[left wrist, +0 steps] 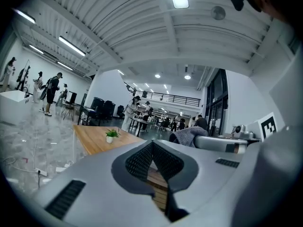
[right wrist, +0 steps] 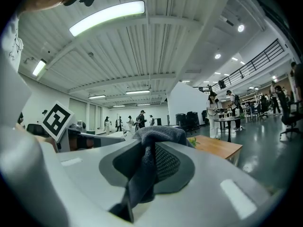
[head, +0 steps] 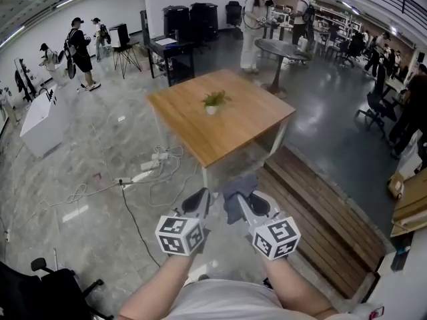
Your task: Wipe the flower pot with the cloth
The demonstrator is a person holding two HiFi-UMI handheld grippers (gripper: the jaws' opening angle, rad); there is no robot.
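At six o'clock in the head view, nearest, the left claw (head: 201,195) is closed tight with nothing in it; just beside it at its three o'clock, the right claw (head: 240,200) is clamped on the grey cloth (head: 233,187), which bunches over its tips; farther off at twelve o'clock, the small white flower pot (head: 211,109) stands near the middle of the wooden bench (head: 257,125), well apart from both claws.

No legible text or signs anywhere
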